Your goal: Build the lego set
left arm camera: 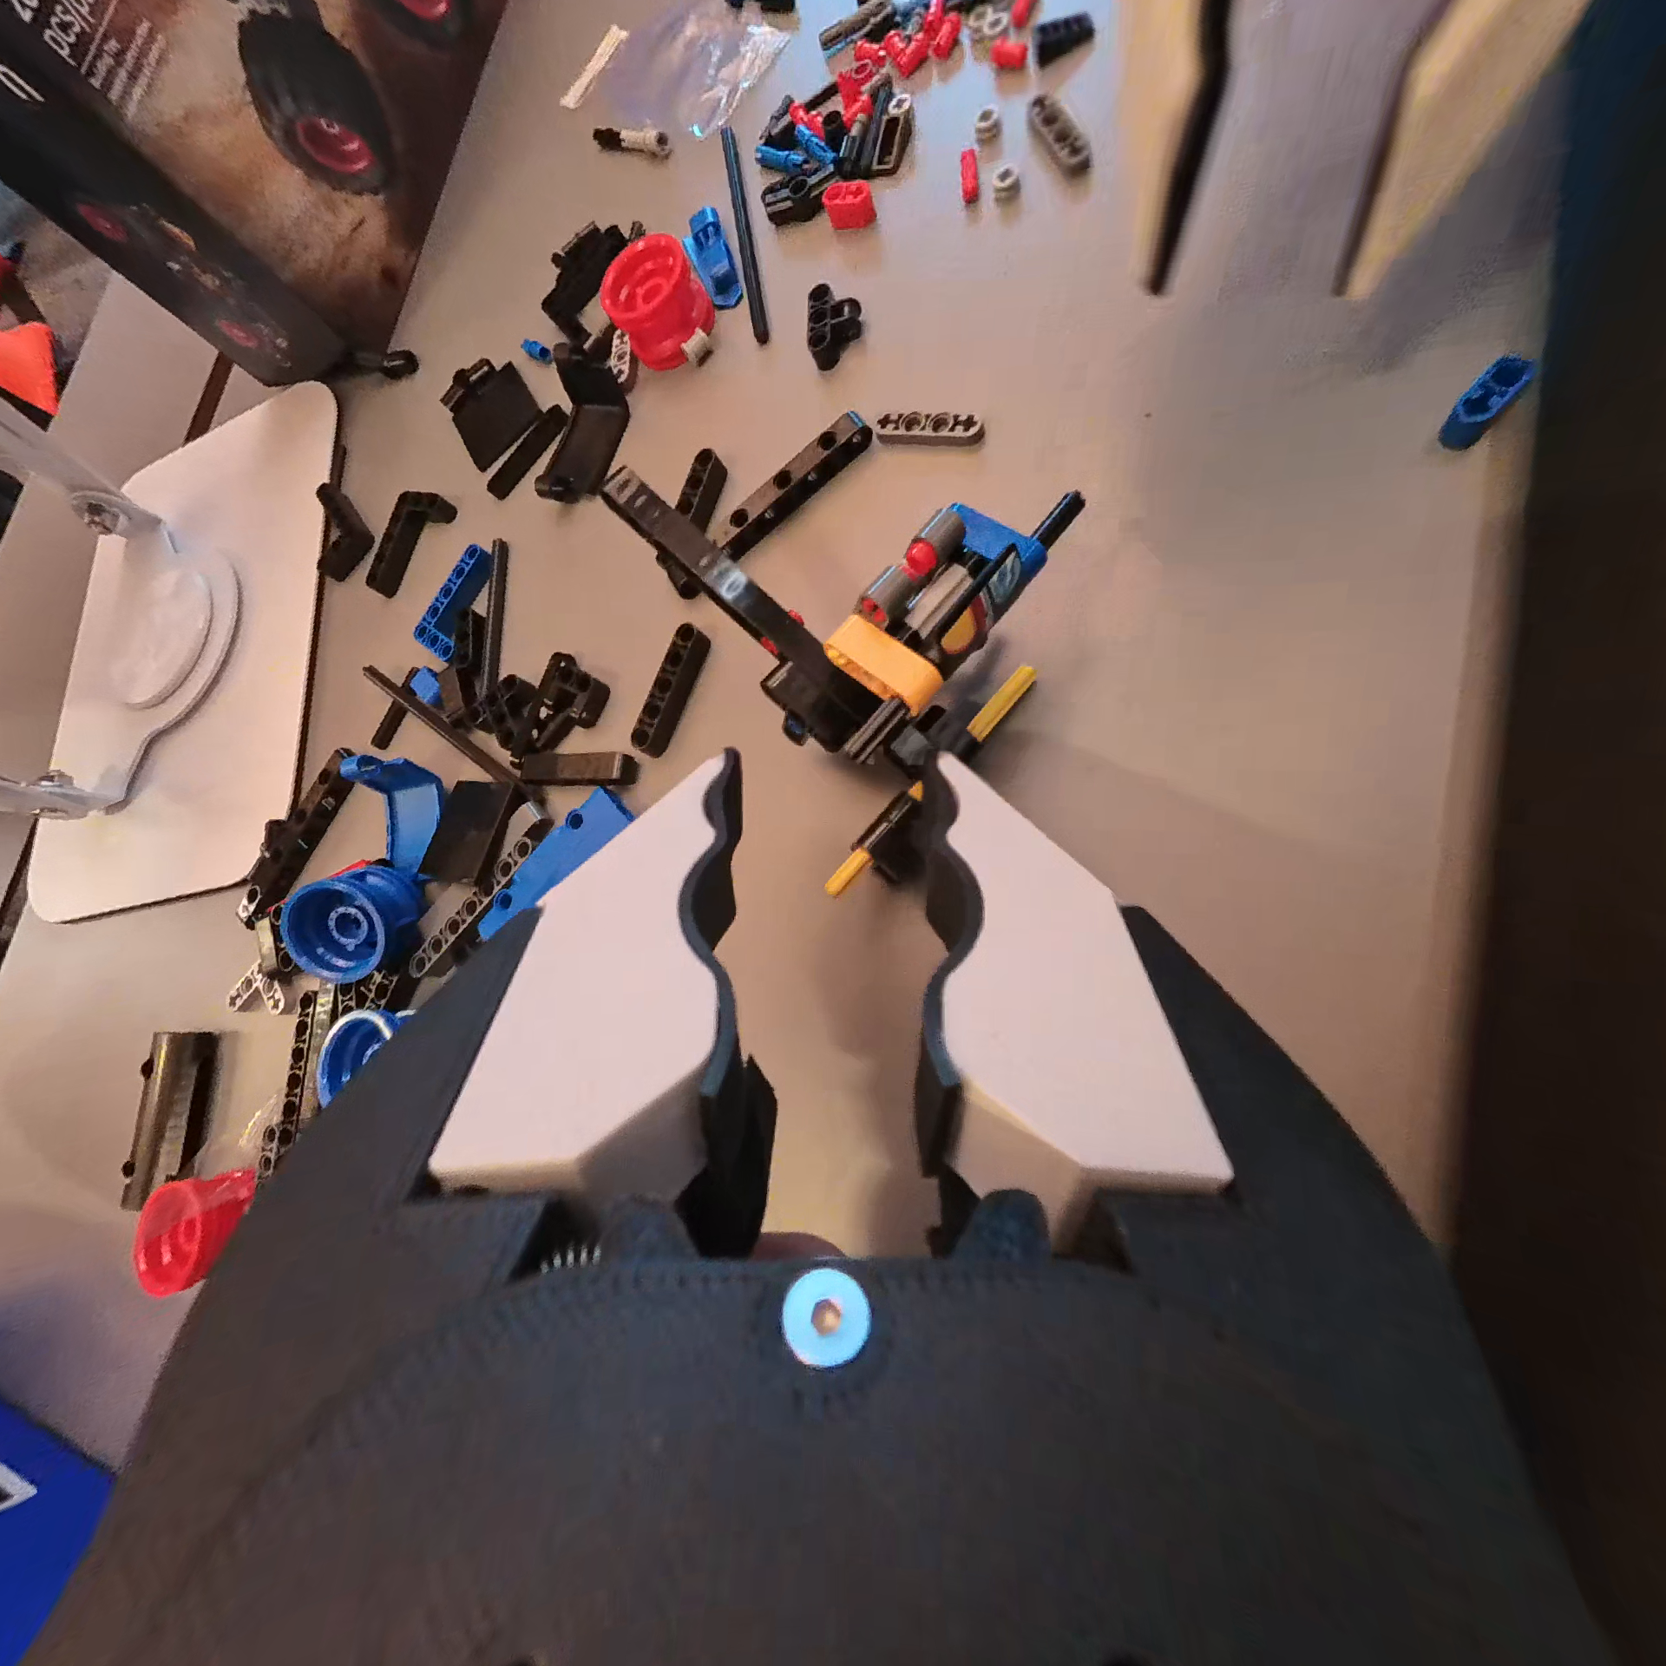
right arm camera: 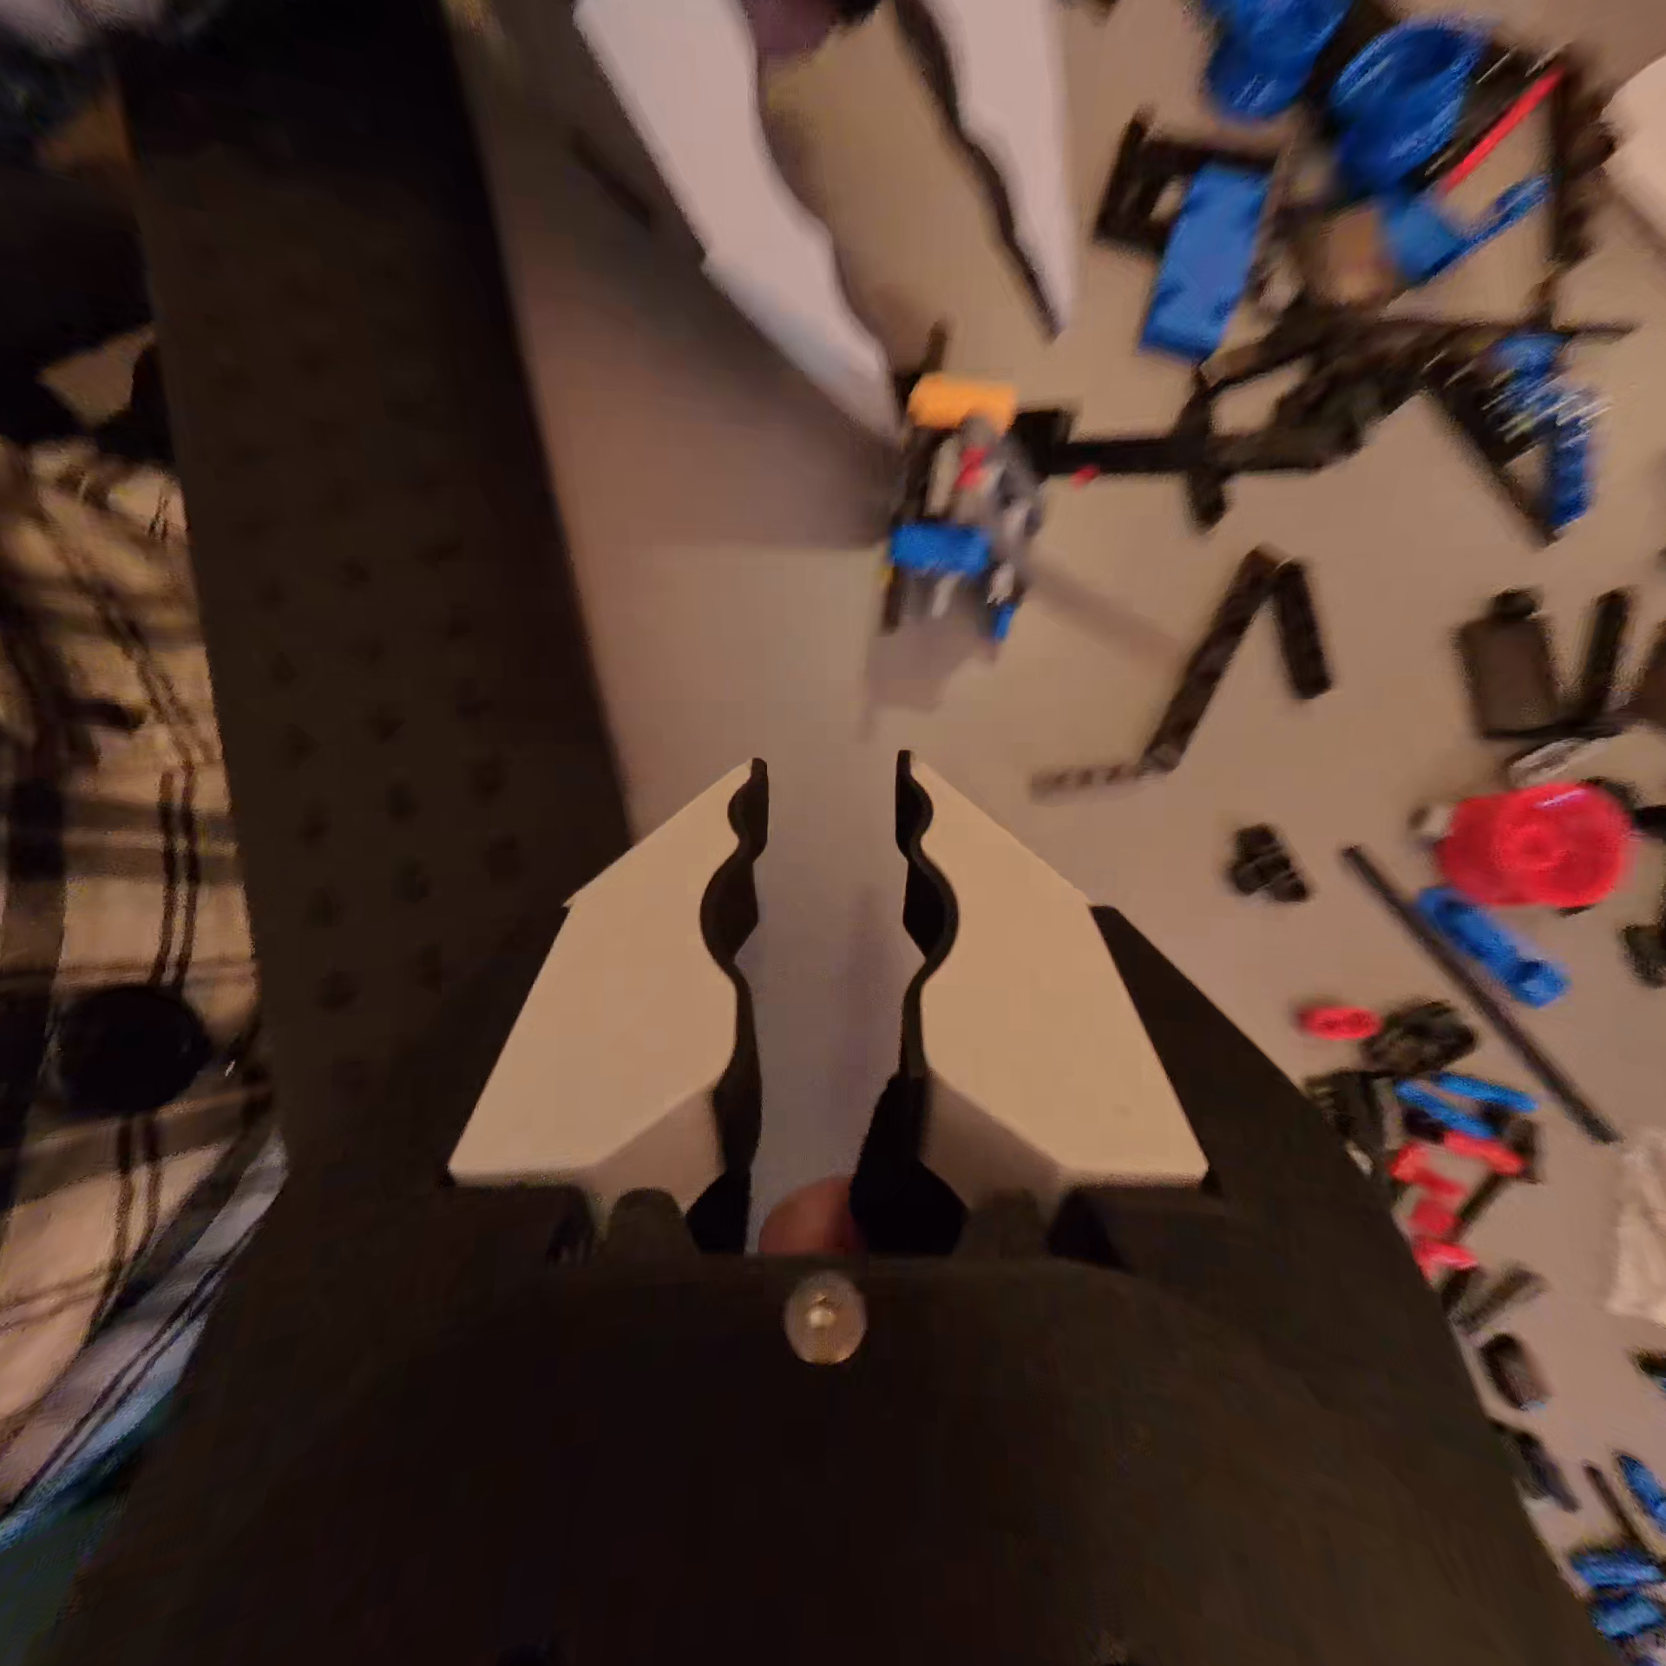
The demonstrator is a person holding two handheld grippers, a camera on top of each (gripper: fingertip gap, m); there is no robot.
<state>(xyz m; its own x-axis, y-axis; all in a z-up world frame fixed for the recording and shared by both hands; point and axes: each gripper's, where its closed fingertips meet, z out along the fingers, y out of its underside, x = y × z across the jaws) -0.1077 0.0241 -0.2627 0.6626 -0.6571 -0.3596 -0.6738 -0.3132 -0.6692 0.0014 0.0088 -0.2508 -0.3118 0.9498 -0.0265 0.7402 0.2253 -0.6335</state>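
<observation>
A partly built lego model [left arm camera: 919, 622], black with an orange block, blue and grey parts, lies on the beige table [left arm camera: 1172, 721]. My left gripper [left arm camera: 834, 775] is open and empty, its tips just short of the model's near end, above a yellow axle piece [left arm camera: 852, 870]. A second yellow axle [left arm camera: 1001, 703] sticks out of the model. In the blurred right wrist view the model [right arm camera: 965, 505] lies ahead to the right. My right gripper [right arm camera: 831, 775] is open and empty over bare table. The left gripper's white fingers [right arm camera: 766, 207] show beyond the model.
Loose black, blue and red pieces cover the table: a red wheel hub [left arm camera: 658, 302], blue hubs [left arm camera: 347, 924], a small-parts pile [left arm camera: 856, 135], a lone blue beam [left arm camera: 1487, 401]. The set's box [left arm camera: 225, 162] and a white board [left arm camera: 171, 649] lie left. The dark table edge [right arm camera: 361, 586] runs along the left. My right fingertips sit around 11 cm from my left ones.
</observation>
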